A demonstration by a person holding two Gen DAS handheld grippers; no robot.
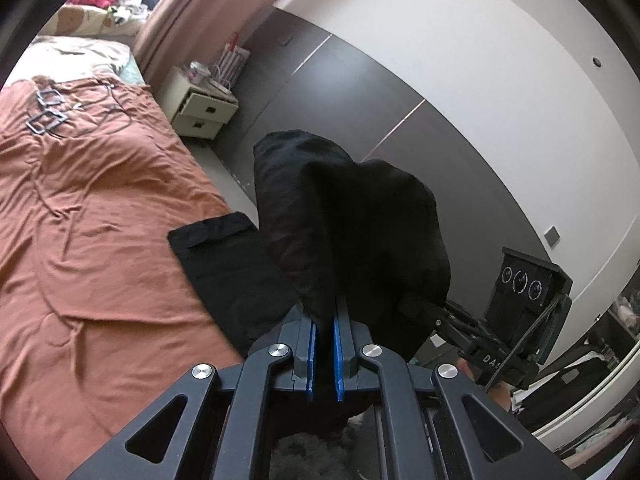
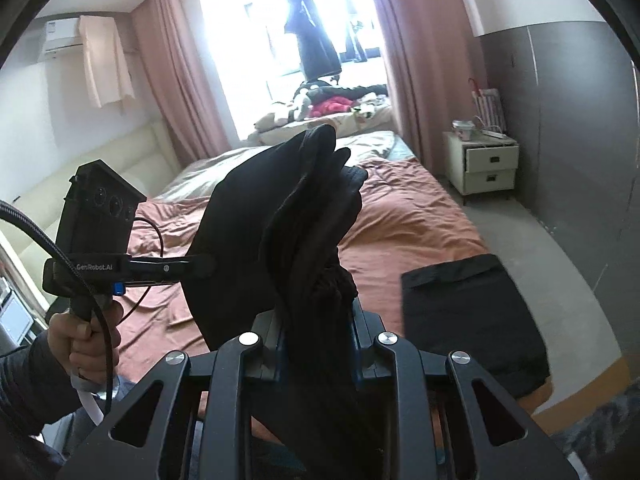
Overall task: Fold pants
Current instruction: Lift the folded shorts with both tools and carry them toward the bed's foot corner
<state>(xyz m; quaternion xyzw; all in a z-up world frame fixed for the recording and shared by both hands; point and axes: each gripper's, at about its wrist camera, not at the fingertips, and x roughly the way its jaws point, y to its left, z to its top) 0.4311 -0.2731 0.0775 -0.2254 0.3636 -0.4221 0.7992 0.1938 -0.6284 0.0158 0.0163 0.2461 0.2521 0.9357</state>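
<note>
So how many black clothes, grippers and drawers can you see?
Black clothes: 2, the held pants and a folded piece on the bed.
Grippers: 2, left gripper, right gripper.
Drawers: 2, upper, lower.
Total: 6

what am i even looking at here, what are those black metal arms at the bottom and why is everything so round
There is no robot here. A person holds a handheld two-finger gripper in each hand, and each carries a fisheye camera looking along its fingers, which bends the room round. The black bars at the bottom are each gripper's own linkage.

In the left wrist view, the left gripper is shut on black pants lifted above a bed with a rust-orange sheet. A folded black piece lies at the bed's edge.

In the right wrist view, the right gripper is shut on a thick bunch of the same pants, and the person's hand grips the other tool.
</note>
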